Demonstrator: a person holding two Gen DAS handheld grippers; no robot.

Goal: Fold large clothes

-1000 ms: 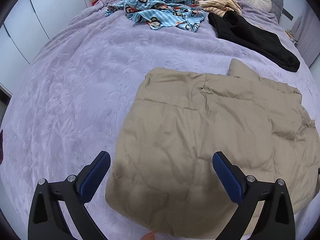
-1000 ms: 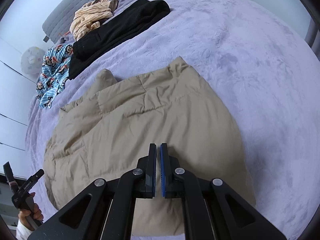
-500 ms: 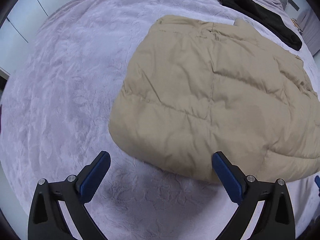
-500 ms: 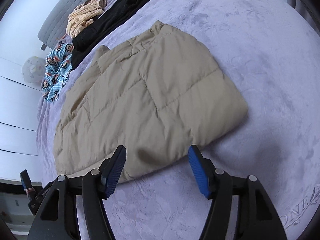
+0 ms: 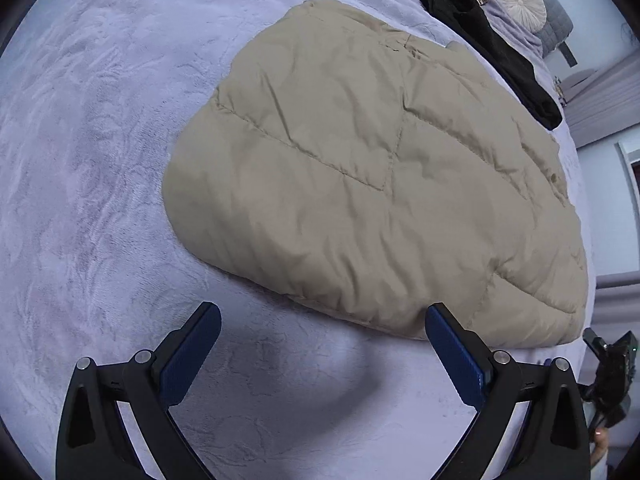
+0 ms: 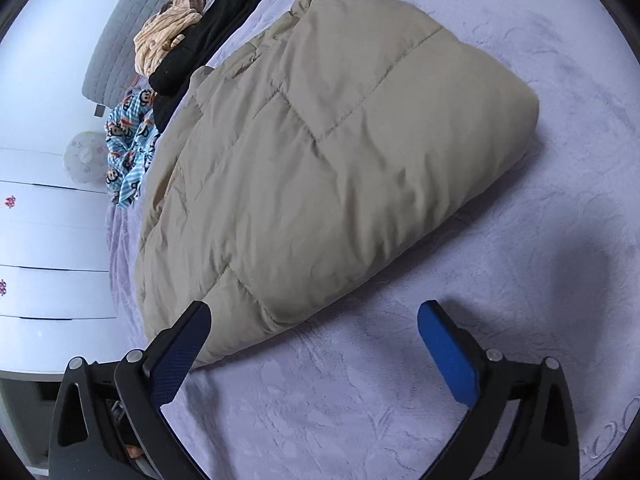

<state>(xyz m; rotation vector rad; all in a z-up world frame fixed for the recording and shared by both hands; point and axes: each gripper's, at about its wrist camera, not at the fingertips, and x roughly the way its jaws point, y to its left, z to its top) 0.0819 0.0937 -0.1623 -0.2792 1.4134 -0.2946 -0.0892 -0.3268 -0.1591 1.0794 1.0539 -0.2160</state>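
Note:
A tan quilted puffer jacket (image 5: 372,168) lies folded on the lilac bedspread (image 5: 92,184), filling the middle of both views (image 6: 340,152). My left gripper (image 5: 322,316) hangs open just short of the jacket's near folded edge, its right blue pad close beside that edge, nothing between the fingers. My right gripper (image 6: 314,316) is still opening, its jaws wide apart, over bare bedspread (image 6: 540,272) at the jacket's near corner; its left finger overlaps the jacket's edge in the picture, and nothing is gripped.
At the head of the bed lie a black garment (image 5: 496,52), a striped cream garment (image 6: 164,40) and a blue monkey-print cloth (image 6: 128,148). A round cushion (image 5: 518,0) sits against the grey headboard (image 6: 116,52). White cupboard doors (image 6: 48,248) stand beside the bed.
The right gripper went from shut over the jacket to wide open. Both grippers drew back and down off the jacket toward its near edge, tilting more steeply toward the bed.

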